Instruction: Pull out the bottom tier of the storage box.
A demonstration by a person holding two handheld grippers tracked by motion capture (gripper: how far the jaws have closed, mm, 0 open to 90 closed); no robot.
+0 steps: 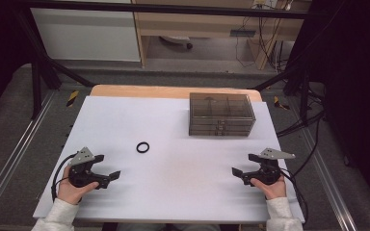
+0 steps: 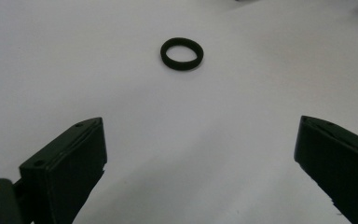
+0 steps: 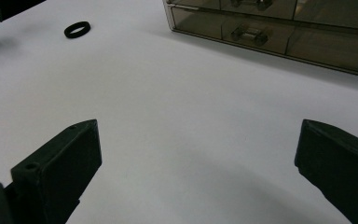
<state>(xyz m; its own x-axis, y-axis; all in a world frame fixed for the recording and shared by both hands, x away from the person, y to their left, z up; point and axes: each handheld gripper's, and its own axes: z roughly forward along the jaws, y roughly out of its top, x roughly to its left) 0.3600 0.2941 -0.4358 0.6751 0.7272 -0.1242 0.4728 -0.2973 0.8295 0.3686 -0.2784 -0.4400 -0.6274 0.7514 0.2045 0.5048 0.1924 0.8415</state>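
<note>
A small black ring (image 1: 143, 147) lies flat on the white table top (image 1: 173, 144), left of centre. In the left gripper view the ring (image 2: 181, 53) sits ahead of the wide-apart jaws, with bare table between. My left gripper (image 1: 107, 166) rests near the front left, open and empty, pointing right towards the middle. My right gripper (image 1: 245, 164) rests near the front right, open and empty, pointing left. In the right gripper view the ring (image 3: 77, 30) is far off at the upper left.
A smoky transparent drawer box (image 1: 221, 114) stands at the back right of the table; its drawers (image 3: 256, 33) with small handles are shut. Cables trail from both grippers. Metal frame rails run along both sides of the table.
</note>
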